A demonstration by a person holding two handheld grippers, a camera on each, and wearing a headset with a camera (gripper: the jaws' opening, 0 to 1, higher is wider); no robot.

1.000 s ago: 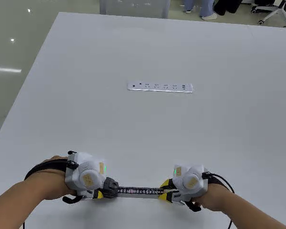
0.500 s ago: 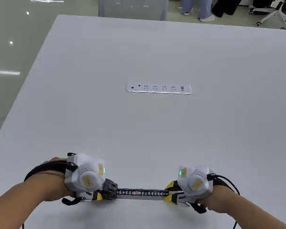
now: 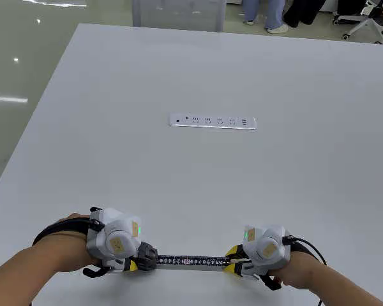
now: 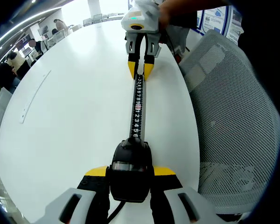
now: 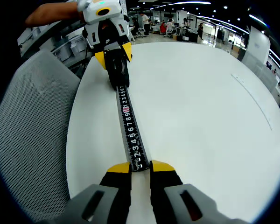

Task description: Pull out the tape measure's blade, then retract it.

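My left gripper [image 3: 138,259] is clamped on the tape measure case [image 3: 148,254], low over the counter [image 3: 198,185] at its near edge. The blade [image 3: 191,261] runs out rightward, straight and flat, to my right gripper [image 5: 140,165], pinched narrow on its tip. The blade's axis joins both grippers. Retracting likely means easing right toward left along it.

Head view sits high over the near edge of the big white tabletop [image 3: 83,127], angled forward and down, so it catches everything out to the far edge. The left gripper [image 4: 129,171] view rides low and close behind its own jaws, facing along that near edge toward the right gripper [image 4: 140,70]. The right gripper view faces straight back the other way. All three share the grey numbered tape blade [image 3: 188,261] and the black tape measure case [image 4: 130,158].
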